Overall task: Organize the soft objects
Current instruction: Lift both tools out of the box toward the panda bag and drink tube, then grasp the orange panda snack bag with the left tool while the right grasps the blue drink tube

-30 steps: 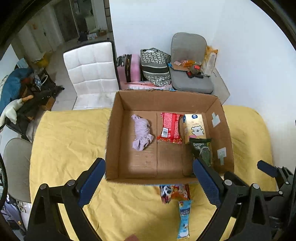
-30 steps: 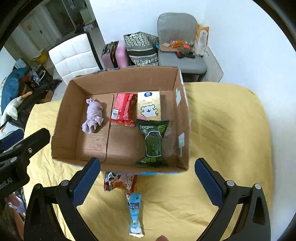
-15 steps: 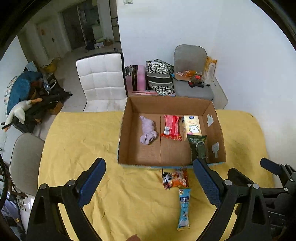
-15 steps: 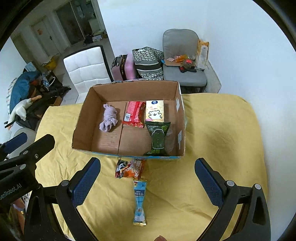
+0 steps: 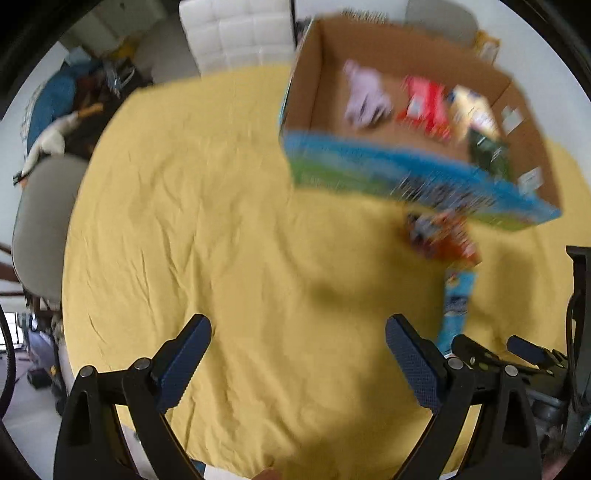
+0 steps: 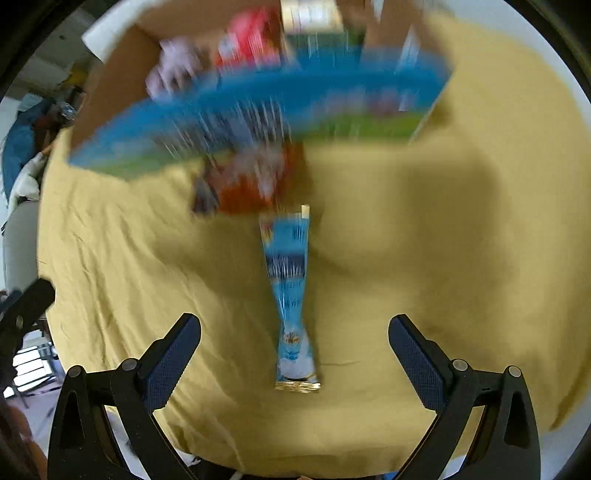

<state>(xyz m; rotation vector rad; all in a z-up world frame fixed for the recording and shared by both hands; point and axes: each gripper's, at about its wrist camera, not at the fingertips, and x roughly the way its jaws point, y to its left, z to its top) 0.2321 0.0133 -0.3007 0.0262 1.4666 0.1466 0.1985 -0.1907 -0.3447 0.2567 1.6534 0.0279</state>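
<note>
A cardboard box (image 5: 410, 173) with a blue printed front stands on the yellow cloth; it holds a lilac cloth (image 5: 364, 98), a red packet (image 5: 424, 107), a cream packet (image 5: 472, 109) and a green packet (image 5: 489, 153). Before the box lie an orange snack bag (image 6: 251, 181) and a long blue packet (image 6: 291, 295). My right gripper (image 6: 294, 334) is open, low over the blue packet, whose near end lies between its fingers. My left gripper (image 5: 298, 338) is open and empty over bare cloth, left of the blue packet (image 5: 456, 304). Both views are motion-blurred.
The yellow cloth (image 5: 207, 221) covers the table. A white chair (image 5: 240, 33) stands behind it, a grey chair (image 5: 40, 221) at the left. The box (image 6: 258, 103) fills the top of the right wrist view.
Both grippers have dropped low toward the table and come forward. The box front and the two packets before it now appear much larger. Both stay open.
</note>
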